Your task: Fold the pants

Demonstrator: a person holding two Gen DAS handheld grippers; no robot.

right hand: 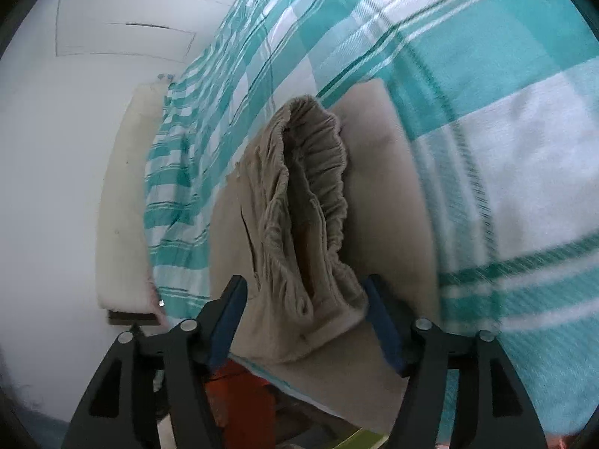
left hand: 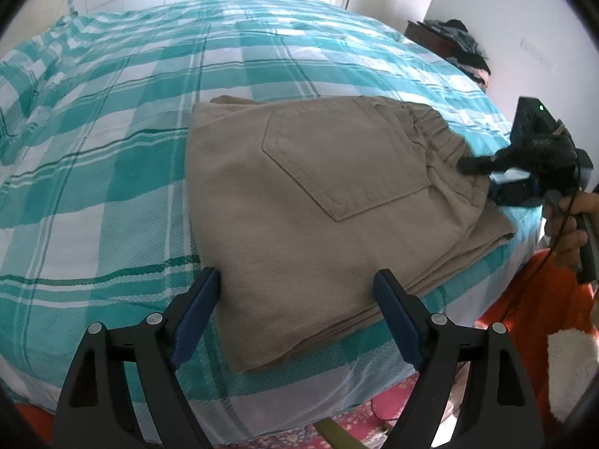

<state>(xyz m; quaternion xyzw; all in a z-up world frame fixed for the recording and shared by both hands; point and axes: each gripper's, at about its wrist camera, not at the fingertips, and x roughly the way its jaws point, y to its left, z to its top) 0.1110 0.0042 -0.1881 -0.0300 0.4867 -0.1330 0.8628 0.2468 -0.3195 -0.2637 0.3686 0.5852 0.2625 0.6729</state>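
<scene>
Two grippers, both spread wide, neither clamping cloth. Nearest in the left wrist view: left gripper (left hand: 295,314) open over the near folded edge of the khaki pants (left hand: 318,202), blue pads straddling the corner of the bundle without pinching it. Pants folded into a compact stacked rectangle near the bed's front edge, on the teal-and-white checked bedspread (left hand: 131,149), back pocket (left hand: 344,161) facing up, several layers visible along the near side. Further right: elastic waistband (left hand: 438,138), gathered and slightly puffed, with the right gripper (left hand: 471,164) at that end, held by a hand (left hand: 565,232). From the right wrist view: right gripper (right hand: 305,321) wide open around the waistband (right hand: 310,194), the gathered mouth gaping between the fingers, not squeezed. Beyond, a pillow (left hand: 45,3) at the head of the bed and a pile of clothes (left hand: 464,45) on a dark stand.

Judged stage: folding apparently done or nearly so, tidying in hand. Next move likely: flattening the gaping waistband, squaring the stack, then pulling both grippers clear without dragging layers.
</scene>
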